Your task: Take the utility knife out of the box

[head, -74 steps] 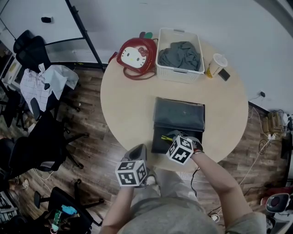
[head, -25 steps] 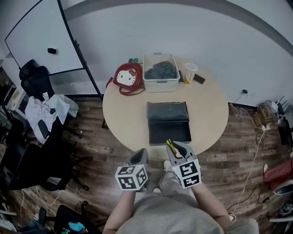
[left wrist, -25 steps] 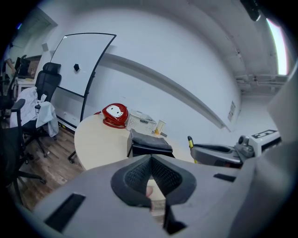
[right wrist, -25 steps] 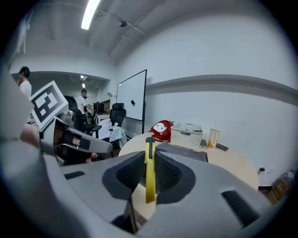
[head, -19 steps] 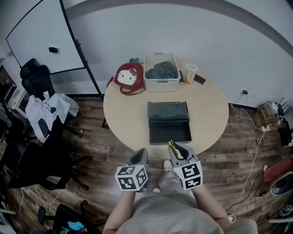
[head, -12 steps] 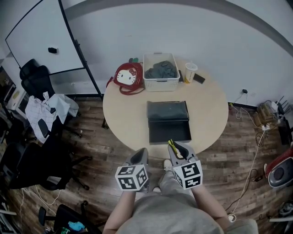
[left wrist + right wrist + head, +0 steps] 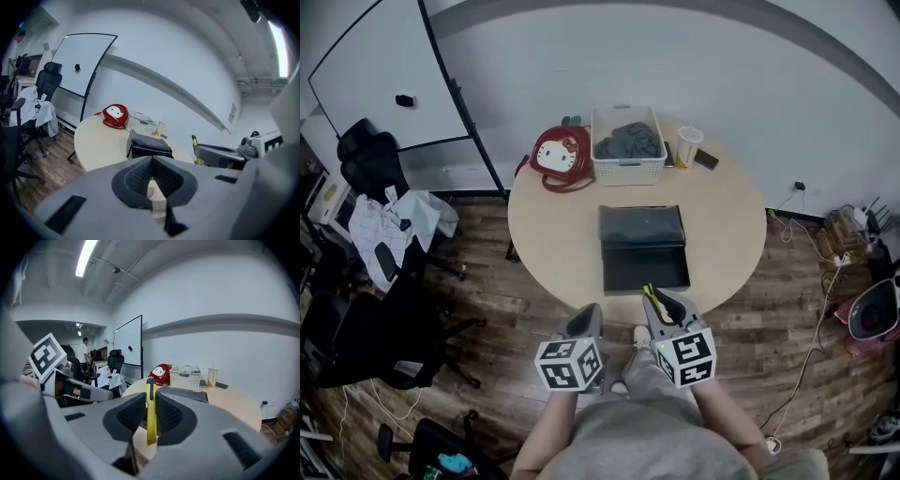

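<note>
– Since three seconds back, we are no longer reaching into the box (image 7: 644, 269) with our right gripper (image 7: 662, 302). We are holding it off the table (image 7: 553, 225), just past the near edge, and the knife (image 7: 649, 297) is out with it.

– Are we gripping the knife properly?

– We are clamping it between both pads, as the right gripper view is showing. Its yellow body is standing upright in the jaws, with the black-tipped end poking above them.

– And what are we doing with our left gripper (image 7: 587, 317)?

– We are holding it beside the right one, also on our side of the near edge. Its jaws are pressing together with nothing between them.

– Where is the box sitting now?

– It is lying open around the middle of the table, a little toward the near edge. Its lid is folding back toward the far edge.

– What else are we seeing on the table?

– We are seeing a white basket (image 7: 628, 172) at the far edge, holding grey cloth (image 7: 626, 141). A red bag (image 7: 561, 157) is sitting just left of it. A cup (image 7: 687, 145) and a phone (image 7: 707, 160) are sitting just right of it.
</note>
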The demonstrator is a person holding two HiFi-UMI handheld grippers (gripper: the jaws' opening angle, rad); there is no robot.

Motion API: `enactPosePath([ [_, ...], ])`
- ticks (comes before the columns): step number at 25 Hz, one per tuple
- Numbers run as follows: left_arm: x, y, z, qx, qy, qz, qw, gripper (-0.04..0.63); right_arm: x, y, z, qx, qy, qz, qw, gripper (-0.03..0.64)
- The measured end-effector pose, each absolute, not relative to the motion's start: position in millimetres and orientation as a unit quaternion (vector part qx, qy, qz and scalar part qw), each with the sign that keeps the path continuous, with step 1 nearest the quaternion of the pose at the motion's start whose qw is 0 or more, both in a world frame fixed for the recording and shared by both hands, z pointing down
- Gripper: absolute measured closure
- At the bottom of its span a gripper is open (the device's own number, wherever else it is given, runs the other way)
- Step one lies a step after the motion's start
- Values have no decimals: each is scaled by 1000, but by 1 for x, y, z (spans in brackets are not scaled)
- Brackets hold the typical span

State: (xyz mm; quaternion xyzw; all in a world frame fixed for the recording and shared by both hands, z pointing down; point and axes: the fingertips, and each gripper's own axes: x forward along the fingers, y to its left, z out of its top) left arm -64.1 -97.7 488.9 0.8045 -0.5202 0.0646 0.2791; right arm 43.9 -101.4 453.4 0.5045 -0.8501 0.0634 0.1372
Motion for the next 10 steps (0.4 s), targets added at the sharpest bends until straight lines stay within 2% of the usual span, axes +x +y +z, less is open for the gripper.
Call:
enactPosePath([
  [10, -60, -103, 489, 806, -518, 67, 280, 592, 43, -105, 452, 498, -854, 60, 136, 563],
])
